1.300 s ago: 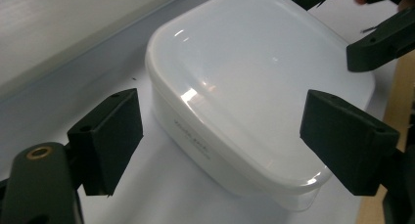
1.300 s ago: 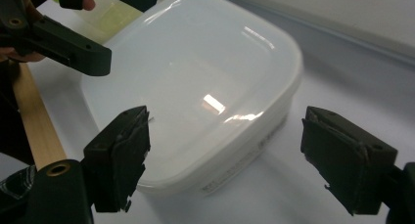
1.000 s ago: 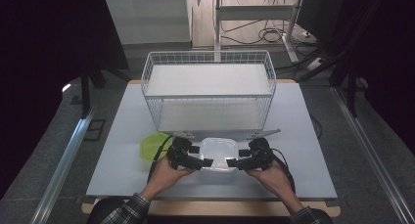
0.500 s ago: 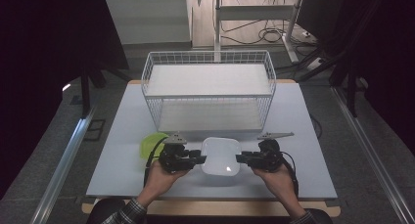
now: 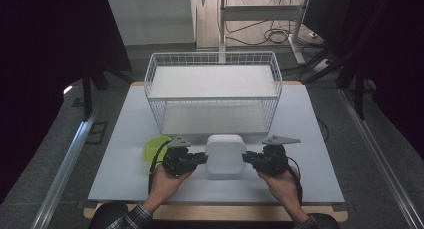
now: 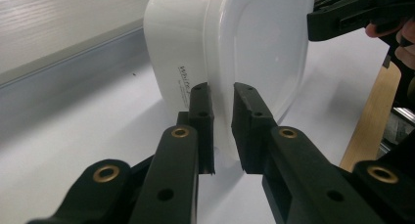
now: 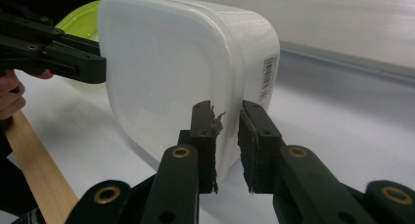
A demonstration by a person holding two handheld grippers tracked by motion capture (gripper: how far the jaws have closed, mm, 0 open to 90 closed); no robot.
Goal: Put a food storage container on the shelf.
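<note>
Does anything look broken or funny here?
Yes. In the right gripper view, the right gripper has frayed, torn pads where it pinches the rim of the white plastic container. The left gripper pinches the opposite rim. Nothing is spilled.
</note>
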